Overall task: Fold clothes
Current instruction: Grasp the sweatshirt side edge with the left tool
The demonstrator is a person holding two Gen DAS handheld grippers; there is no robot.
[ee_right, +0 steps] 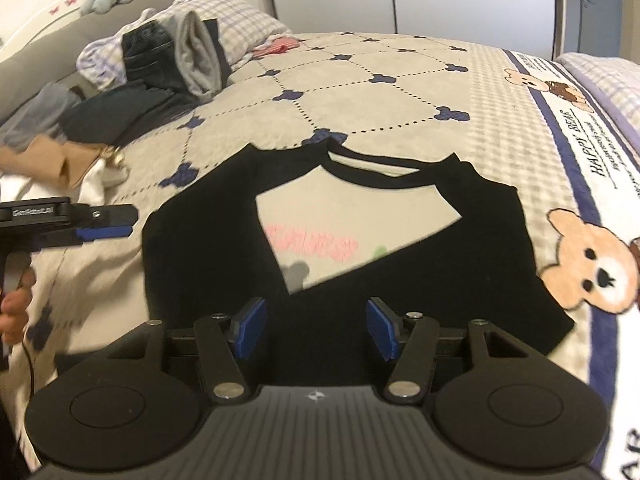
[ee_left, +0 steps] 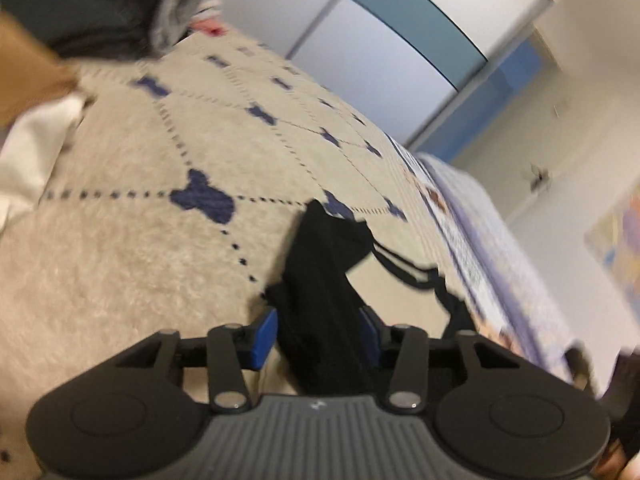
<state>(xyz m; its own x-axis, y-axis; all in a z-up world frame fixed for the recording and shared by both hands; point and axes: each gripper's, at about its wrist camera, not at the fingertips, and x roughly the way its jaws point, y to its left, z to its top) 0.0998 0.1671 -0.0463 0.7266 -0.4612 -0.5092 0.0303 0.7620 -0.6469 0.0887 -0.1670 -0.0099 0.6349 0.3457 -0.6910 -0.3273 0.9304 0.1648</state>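
A black shirt (ee_right: pixel 460 240) with a beige front panel and pink lettering lies flat on the quilted bedspread (ee_right: pixel 360 92). My right gripper (ee_right: pixel 316 328) hovers open over its near hem, with nothing pinched between its blue pads. My left gripper (ee_right: pixel 120 224), turned on its side, is at the shirt's left edge. In the blurred left wrist view, a bunched strip of the black shirt (ee_left: pixel 320 272) fills the gap in my left gripper (ee_left: pixel 320 336) and touches both pads.
A heap of dark and grey clothes (ee_right: pixel 168 60) lies at the back left by a checked pillow (ee_right: pixel 240 12). A tan garment (ee_right: pixel 52 160) and a white one (ee_right: pixel 96 184) lie nearer. A bear-print blanket border (ee_right: pixel 592 264) runs along the right. A person's hand (ee_right: pixel 16 312) holds the left gripper.
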